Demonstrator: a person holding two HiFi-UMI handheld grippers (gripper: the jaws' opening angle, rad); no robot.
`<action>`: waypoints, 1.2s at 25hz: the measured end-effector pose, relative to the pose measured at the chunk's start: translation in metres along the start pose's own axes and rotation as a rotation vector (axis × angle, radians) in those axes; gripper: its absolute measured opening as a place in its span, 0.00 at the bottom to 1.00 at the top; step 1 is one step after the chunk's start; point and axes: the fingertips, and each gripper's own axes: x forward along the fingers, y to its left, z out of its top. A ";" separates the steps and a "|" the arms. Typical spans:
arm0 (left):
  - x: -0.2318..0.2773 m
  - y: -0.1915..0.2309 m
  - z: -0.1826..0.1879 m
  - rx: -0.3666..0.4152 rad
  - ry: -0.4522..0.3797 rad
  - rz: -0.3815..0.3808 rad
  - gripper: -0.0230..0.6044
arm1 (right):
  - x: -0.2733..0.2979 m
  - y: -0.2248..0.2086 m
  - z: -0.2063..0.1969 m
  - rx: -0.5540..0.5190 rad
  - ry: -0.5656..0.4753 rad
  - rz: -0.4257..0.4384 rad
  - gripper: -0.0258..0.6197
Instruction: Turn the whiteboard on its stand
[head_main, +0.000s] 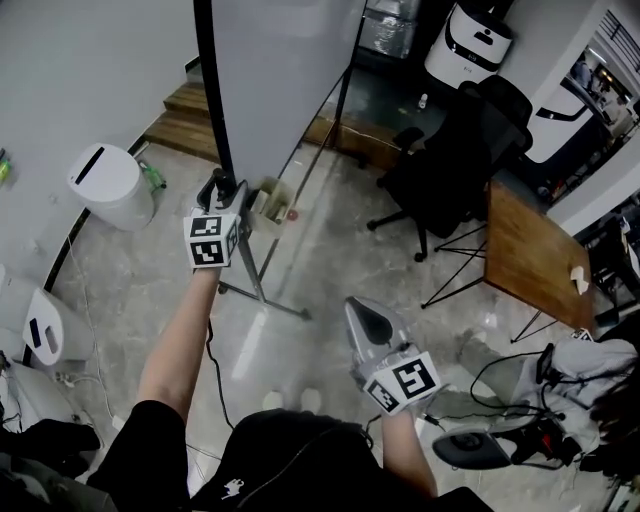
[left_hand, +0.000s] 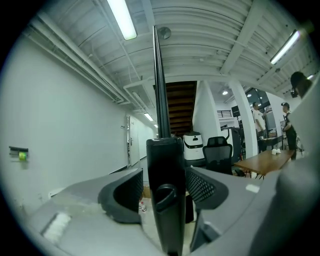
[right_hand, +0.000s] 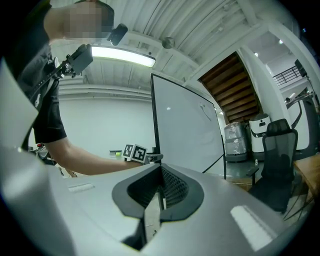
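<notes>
The left gripper sets its jaws wide apart astride the black upright edge post of the tall white whiteboard on its grey metal stand, while the right gripper, closed and empty, hangs well apart.

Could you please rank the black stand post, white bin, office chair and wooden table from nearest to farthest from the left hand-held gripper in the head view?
1. The black stand post, between the open jaws of the left hand-held gripper.
2. The white bin, on the floor at left.
3. The office chair, to the right.
4. The wooden table, farthest right, beyond the chair.
</notes>
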 end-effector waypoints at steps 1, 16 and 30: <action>0.007 -0.005 0.002 0.001 0.002 0.001 0.46 | -0.002 -0.008 0.002 0.001 0.001 -0.006 0.05; 0.035 -0.030 0.007 -0.047 0.053 -0.010 0.34 | -0.027 -0.039 0.008 0.005 0.001 -0.048 0.05; -0.002 -0.031 0.006 -0.068 0.054 -0.009 0.33 | -0.044 -0.033 0.007 0.022 -0.009 -0.069 0.05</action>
